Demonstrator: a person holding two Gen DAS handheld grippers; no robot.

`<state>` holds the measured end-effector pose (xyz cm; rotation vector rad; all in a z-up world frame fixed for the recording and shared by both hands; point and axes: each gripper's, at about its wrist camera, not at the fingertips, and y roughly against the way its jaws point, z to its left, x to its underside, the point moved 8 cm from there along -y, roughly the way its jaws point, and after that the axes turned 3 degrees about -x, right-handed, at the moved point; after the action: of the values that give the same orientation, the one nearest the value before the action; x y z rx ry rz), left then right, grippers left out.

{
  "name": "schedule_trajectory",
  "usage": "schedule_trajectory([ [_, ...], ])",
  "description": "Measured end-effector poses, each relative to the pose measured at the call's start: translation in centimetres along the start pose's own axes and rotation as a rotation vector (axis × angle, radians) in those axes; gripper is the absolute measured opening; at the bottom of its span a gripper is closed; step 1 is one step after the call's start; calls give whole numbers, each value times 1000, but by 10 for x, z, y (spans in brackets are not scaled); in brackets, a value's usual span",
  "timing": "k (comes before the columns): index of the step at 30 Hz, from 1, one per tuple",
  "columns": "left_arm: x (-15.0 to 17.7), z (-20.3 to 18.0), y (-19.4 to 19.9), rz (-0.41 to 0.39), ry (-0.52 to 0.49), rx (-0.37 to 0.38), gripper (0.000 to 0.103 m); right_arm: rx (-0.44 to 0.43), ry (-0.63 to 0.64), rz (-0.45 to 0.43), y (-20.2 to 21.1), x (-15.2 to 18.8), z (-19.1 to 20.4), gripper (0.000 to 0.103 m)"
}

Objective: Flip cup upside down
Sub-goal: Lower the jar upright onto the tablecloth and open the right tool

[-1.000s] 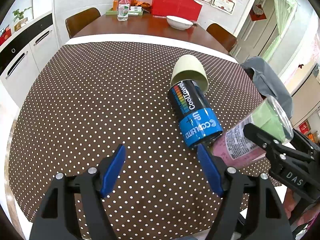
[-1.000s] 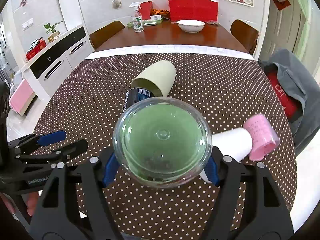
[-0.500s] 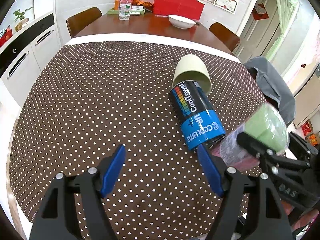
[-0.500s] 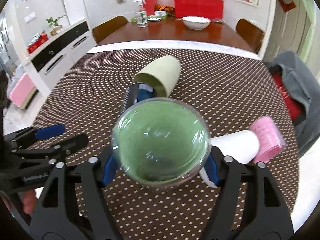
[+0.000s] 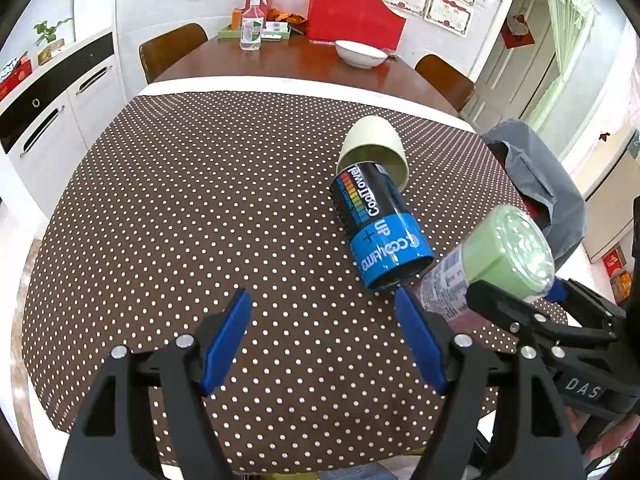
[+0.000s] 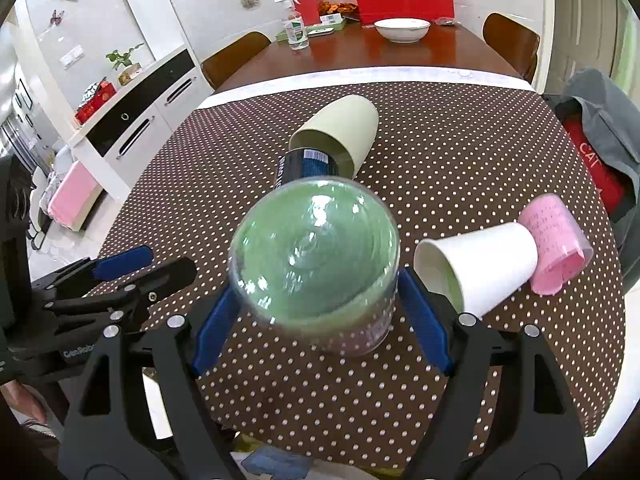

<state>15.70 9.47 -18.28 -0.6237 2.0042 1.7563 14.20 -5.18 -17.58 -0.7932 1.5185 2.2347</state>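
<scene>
Cup (image 6: 316, 256), clamped by right gripper (image 6: 320, 312), is tilting base-up above tablecloth (image 5: 180, 200), not yet set down; left gripper (image 5: 324, 344) is idling open.

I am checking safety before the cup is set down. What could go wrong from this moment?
The right gripper holds the clear cup by its smooth wall, so it may slip while turning. The white cup and blue can lie close by; the clear cup might knock them and set them rolling.
</scene>
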Motion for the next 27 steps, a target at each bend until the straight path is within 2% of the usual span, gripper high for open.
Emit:
schedule_trajectory([
  [12, 22, -32, 39, -67, -39, -2, 73, -34, -7, -68, 44, 16, -5, 78],
  [27, 37, -92, 84, -192, -111, -8, 73, 18, -26, -211, 112, 36, -35, 78],
])
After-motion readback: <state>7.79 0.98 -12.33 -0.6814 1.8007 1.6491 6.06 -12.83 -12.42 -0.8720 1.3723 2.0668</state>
